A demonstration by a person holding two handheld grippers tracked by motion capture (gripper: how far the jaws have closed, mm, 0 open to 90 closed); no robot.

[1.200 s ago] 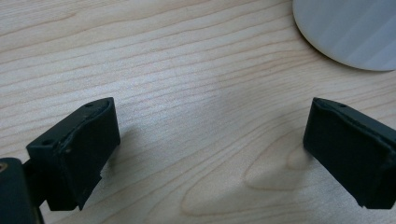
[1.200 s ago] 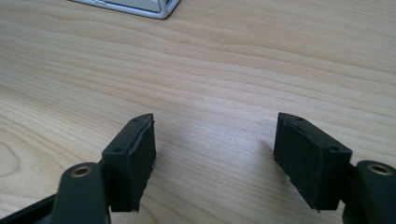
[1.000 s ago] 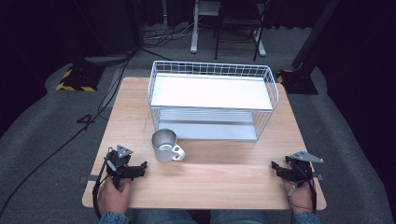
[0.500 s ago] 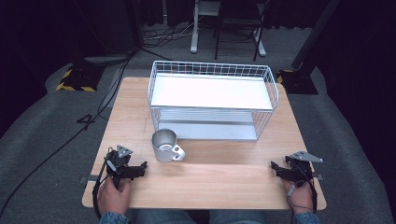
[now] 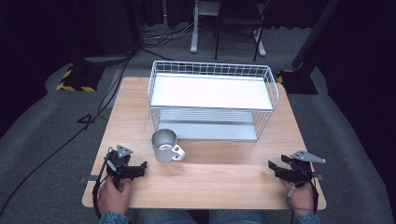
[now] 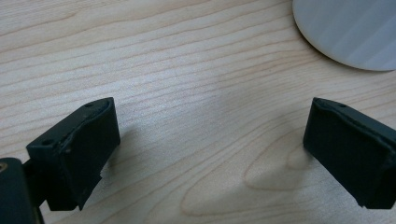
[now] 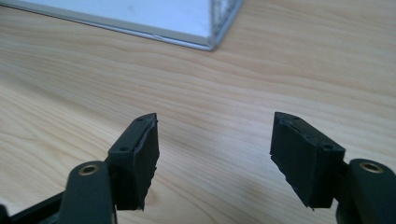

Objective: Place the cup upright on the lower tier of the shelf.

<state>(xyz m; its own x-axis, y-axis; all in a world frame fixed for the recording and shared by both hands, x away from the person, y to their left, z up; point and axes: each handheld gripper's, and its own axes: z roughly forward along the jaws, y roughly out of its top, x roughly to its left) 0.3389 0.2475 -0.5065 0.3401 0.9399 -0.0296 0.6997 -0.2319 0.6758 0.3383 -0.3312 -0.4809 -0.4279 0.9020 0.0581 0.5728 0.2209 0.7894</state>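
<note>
Between the gaping, empty left tongs (image 5: 140, 169) and right tongs (image 5: 274, 170), nearer the left, stands a mug (image 5: 165, 145).

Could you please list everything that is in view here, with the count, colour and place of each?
Table: one, light wood, centre of the high view.
Wire rack: one, white, two shelves, far half of the table.
Mug: one, metal grey, upright, in front of the rack's left end.
Left gripper: one, black, near left corner, jaws open, nothing between them.
Right gripper: one, black, near right corner, jaws open, nothing between them.
</note>
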